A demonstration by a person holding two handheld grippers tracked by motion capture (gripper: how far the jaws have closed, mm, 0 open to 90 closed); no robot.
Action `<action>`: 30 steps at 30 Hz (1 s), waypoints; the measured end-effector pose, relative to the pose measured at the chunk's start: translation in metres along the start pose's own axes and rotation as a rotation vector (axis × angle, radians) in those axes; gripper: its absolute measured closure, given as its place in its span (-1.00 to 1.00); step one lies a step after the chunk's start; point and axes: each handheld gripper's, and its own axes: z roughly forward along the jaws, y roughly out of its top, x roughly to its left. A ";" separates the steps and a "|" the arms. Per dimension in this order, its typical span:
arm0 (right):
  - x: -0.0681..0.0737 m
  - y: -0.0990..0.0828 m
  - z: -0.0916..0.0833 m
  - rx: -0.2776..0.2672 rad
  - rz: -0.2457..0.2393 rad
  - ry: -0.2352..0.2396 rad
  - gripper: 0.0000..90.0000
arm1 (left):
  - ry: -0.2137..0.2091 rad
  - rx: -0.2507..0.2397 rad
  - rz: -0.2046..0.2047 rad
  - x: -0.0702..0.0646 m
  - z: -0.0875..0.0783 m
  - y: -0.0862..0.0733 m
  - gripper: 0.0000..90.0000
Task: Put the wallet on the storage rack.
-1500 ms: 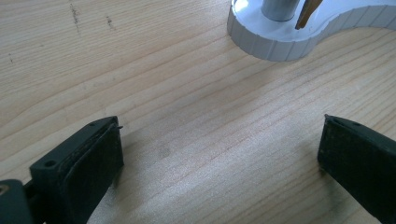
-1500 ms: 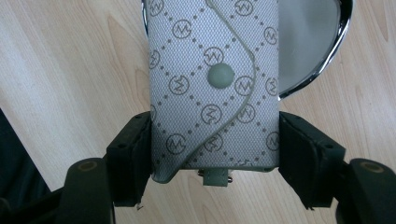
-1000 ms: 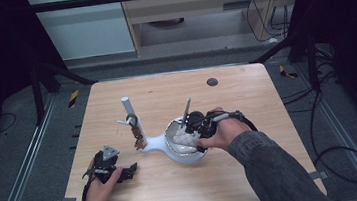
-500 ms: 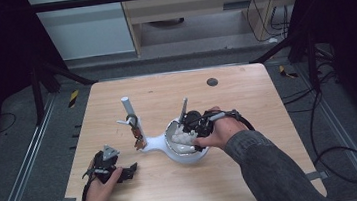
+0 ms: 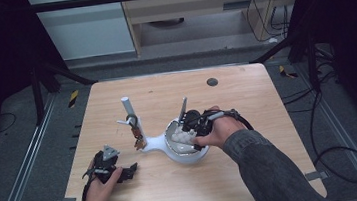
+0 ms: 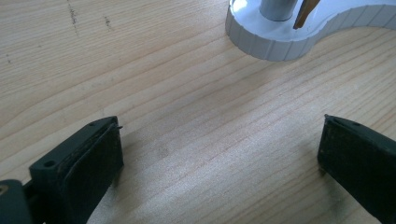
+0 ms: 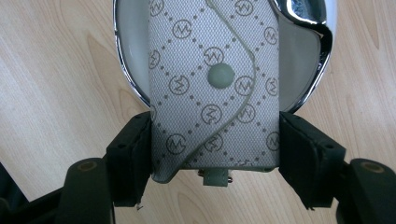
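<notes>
Wooden counter (image 5: 254, 173) carried a white stand (image 5: 157, 143) at centre; nothing had shifted over the last second, so placement seemed paused. Its dish (image 7: 128, 70) held the patterned pouch (image 7: 215, 84), gripped by the right claw (image 7: 215, 154). At eight o'clock, the left claw (image 6: 219, 154) rested wide, empty.

- Table (image 5: 254, 173): pale wood, matt, with fine grain lines and a few dark scuffs.
- Pouch (image 7: 215, 88): woven cloth, grey, matt, printed with a monogram; a smooth dull snap at its middle.
- Dish (image 7: 306, 79): glossy white inside, with a shiny chrome rim at 3 o'clock.
- Stand (image 6: 299, 39): white plastic, smooth on top, ribbed along its side.
- Post (image 5: 129, 110): brushed metal, dull.
- Pads (image 6: 95, 163): black rubber, matt, rough at the edges.
</notes>
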 end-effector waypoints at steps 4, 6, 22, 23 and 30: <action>0.000 0.001 0.001 0.007 0.002 0.002 -0.30 | 0.000 0.000 0.001 0.000 0.000 0.000 -1.00; 0.001 0.002 0.001 0.008 0.000 0.002 -0.30 | -0.001 0.000 0.001 0.000 0.000 0.000 -1.00; 0.001 0.009 0.008 0.017 0.001 0.008 -0.30 | -0.002 0.000 0.001 0.000 0.000 0.000 -1.00; 0.001 0.009 0.009 0.019 0.002 0.007 -0.30 | -0.002 0.000 0.001 0.000 0.000 0.000 -1.00; 0.001 0.011 0.011 0.025 -0.002 0.013 -0.30 | -0.002 0.000 0.001 0.000 0.000 0.000 -1.00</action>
